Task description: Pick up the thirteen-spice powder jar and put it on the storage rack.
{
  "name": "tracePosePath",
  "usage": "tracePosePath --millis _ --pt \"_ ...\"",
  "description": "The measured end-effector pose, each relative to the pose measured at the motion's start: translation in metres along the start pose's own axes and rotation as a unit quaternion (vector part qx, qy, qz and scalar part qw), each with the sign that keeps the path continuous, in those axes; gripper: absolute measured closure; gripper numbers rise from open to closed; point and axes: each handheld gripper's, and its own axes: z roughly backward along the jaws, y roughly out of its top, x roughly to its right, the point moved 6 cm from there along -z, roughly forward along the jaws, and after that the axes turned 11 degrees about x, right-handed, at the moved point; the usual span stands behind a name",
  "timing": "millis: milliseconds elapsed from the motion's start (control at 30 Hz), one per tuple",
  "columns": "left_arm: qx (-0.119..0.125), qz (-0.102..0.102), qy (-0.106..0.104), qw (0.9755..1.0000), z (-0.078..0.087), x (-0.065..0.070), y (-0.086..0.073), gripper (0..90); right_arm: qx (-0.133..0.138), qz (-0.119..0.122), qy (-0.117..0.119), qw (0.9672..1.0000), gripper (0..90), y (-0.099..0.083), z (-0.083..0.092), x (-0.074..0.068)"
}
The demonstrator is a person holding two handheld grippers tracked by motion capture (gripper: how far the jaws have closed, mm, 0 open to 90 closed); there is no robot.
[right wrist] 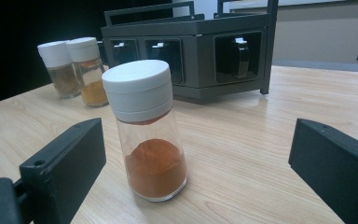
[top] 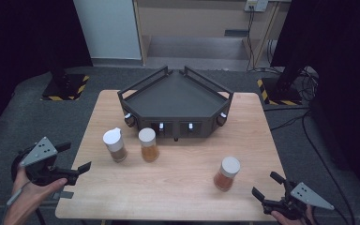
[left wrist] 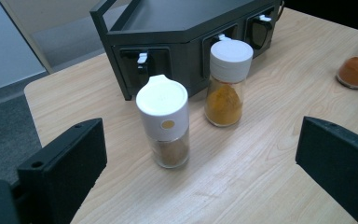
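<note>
From the high view, the left tool (top: 77, 165) hovers off the tabletop's (top: 178, 183) left edge, jaws spread wide, and the right tool (top: 268, 188) waits at the near right corner, equally wide and empty. Three spice jars stand upright before the dark rack (top: 176, 101), probably set out for loading.

In the left gripper view, the brown jar (left wrist: 164, 122) stands centred between the jaws, just beside the yellow jar (left wrist: 226, 81), so it seems the chosen target.

In the right gripper view, the orange jar (right wrist: 147, 128) stands alone, close ahead between the open jaws, lined up for a side grasp.
</note>
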Motion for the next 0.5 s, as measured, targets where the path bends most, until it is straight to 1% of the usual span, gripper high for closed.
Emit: tracePosePath --millis 33,133,200,233,267,300,333,400,433,467,500 --pt "0.0 0.0 0.0 1.0 0.0 0.0 0.0 0.9 0.0 0.0 0.0 1.0 4.1 0.0 0.0 0.0" --pt "-0.006 0.001 0.001 1.0 -0.007 -0.001 0.002 0.9 0.0 0.0 0.0 1.0 4.1 0.0 0.0 0.0" --pt "-0.013 0.001 0.001 0.9999 -0.015 -0.003 0.005 0.9 0.0 0.0 0.0 1.0 4.1 0.0 0.0 0.0" --pt "-0.013 0.001 0.001 0.9999 -0.015 -0.003 0.005 0.9 0.001 0.001 0.0 1.0 4.1 0.0 0.0 0.0" --pt "-0.019 0.002 0.001 0.9998 -0.022 -0.004 0.006 0.9 0.001 0.001 0.0 1.0 4.1 0.0 0.0 0.0" --pt "-0.019 0.002 0.001 0.9998 -0.022 -0.004 0.006 0.9 0.001 0.001 0.0 1.0 4.1 0.0 0.0 0.0" --pt "-0.027 -0.002 0.007 0.9996 -0.028 -0.004 0.008 1.0 0.001 0.001 0.0 1.0 4.1 0.0 0.0 0.0" --pt "-0.035 -0.007 0.014 0.9993 -0.035 -0.004 0.009 1.4 0.001 0.001 0.0 1.0 4.1 0.0 0.0 0.0" --pt "-0.037 -0.002 0.014 0.9992 -0.039 -0.005 0.009 1.4 0.001 0.001 0.0 1.0 4.2 0.0 0.0 0.0" --pt "-0.037 -0.002 0.014 0.9992 -0.039 -0.005 0.009 1.4 0.001 0.001 0.001 1.0 4.2 0.0 0.0 0.0" --pt "-0.041 0.002 0.015 0.999 -0.045 -0.006 0.009 1.6 0.001 0.001 0.001 1.0 4.2 0.0 0.0 0.0"
